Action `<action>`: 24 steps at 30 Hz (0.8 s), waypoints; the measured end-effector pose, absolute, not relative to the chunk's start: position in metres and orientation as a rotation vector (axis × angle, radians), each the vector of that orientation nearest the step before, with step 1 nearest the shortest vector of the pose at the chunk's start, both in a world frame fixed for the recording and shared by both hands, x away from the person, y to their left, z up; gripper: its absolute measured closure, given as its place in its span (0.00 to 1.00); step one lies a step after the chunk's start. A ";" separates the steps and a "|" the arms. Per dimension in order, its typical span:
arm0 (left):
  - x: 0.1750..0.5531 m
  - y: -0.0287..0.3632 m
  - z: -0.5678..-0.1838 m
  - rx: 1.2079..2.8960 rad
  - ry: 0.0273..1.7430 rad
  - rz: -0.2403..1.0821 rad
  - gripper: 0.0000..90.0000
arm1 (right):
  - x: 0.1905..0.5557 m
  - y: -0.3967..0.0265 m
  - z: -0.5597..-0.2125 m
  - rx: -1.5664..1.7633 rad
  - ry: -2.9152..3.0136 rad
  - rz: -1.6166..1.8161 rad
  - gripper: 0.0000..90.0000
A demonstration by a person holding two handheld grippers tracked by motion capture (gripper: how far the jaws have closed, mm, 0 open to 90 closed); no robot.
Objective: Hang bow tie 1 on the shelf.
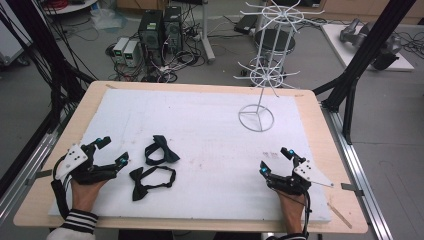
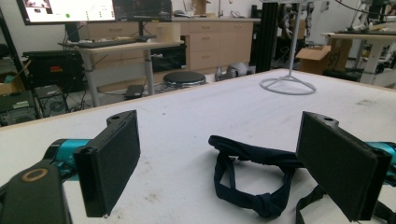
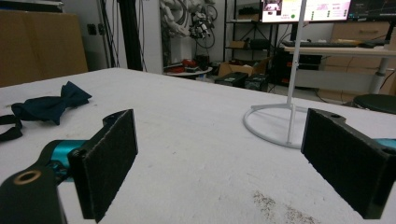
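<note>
The two bow ties lie on the white mat toward my left: the near bow tie (image 1: 150,182) just beside my left hand-held gripper (image 1: 111,152), the far bow tie (image 1: 161,150) a little beyond it, the two close but apart as far as I can judge. Both are dark fabric with thin looped straps, so I expect them light, limp and prone to dragging or snagging. I would pinch at the knot, the thickest part, rather than at a strap.

The left hand-held gripper rests on the counter (image 1: 320,130) with its jaws spread wide and nothing between them. The right hand-held gripper (image 1: 274,161), well apart, stands equally wide and bare, facing the white wire stand (image 1: 261,80).

In the left gripper view the right jaw covers part of the strap (image 2: 243,186), so whether the two straps overlap there I cannot tell.
</note>
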State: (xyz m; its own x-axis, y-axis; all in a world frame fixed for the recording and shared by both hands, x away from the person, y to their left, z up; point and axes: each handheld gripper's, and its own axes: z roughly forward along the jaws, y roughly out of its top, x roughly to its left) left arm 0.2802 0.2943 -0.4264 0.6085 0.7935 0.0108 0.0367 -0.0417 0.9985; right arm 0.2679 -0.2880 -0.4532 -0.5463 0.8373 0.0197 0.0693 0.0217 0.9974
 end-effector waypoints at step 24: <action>0.321 0.265 -0.371 1.804 0.654 0.558 0.16 | 0.267 -0.288 -0.453 0.930 1.681 1.583 0.11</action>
